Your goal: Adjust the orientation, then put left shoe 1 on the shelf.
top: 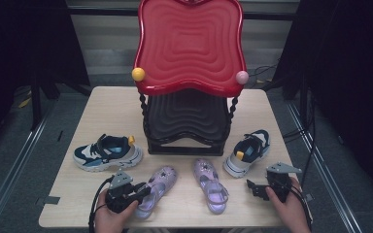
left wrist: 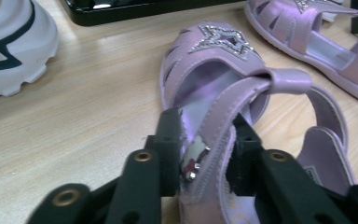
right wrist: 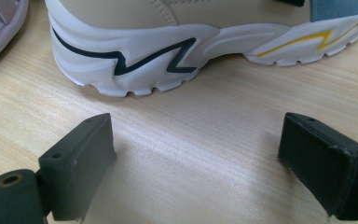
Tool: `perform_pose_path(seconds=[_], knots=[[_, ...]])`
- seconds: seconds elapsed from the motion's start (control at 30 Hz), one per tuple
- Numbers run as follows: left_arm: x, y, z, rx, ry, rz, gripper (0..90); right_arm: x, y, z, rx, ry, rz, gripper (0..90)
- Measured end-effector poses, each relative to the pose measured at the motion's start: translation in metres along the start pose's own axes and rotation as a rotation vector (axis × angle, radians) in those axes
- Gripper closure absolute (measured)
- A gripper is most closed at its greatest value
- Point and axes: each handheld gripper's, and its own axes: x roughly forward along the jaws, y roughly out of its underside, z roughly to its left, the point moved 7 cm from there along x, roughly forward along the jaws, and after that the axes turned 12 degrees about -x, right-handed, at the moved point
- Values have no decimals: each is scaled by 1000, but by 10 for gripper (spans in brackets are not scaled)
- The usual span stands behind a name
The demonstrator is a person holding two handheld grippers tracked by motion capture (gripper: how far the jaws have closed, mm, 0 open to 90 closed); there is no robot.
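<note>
The left purple sandal [top: 156, 190] lay near the front edge of the wooden table [top: 102, 111], toe pointing up toward the rack. The left gripper [top: 137, 192] had its jaws pinched on the sandal's strap [left wrist: 219, 126] at the heel end, the pads pressed against both sides of it beside the small buckle [left wrist: 193, 156]. Just to its right lay the second purple sandal [top: 210, 184], close by but not touching it. To the left, slightly farther back, a white and blue sneaker [top: 108, 153] sat on its sole. Between the two sneakers, directly behind the sandals, stood the black lower tier [top: 185, 121] of a shoe rack, with a red tray [top: 190, 46] tilted above it. The matching sneaker [top: 247, 151] stood at the right, and just before it the right gripper [top: 253, 188] rested over bare tabletop with its jaws spread wide, nothing between them.
</note>
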Motion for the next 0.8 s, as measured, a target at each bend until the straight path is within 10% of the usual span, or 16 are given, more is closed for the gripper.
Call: perform_pose_path(seconds=[0.43, 0.8], knots=[[-5, -9, -9, 73, -25, -20, 780, -1, 1, 1, -4, -1, -3, 98], [-21, -28, -14, 15, 10, -131, 778, -2, 2, 1, -3, -3, -2, 98]])
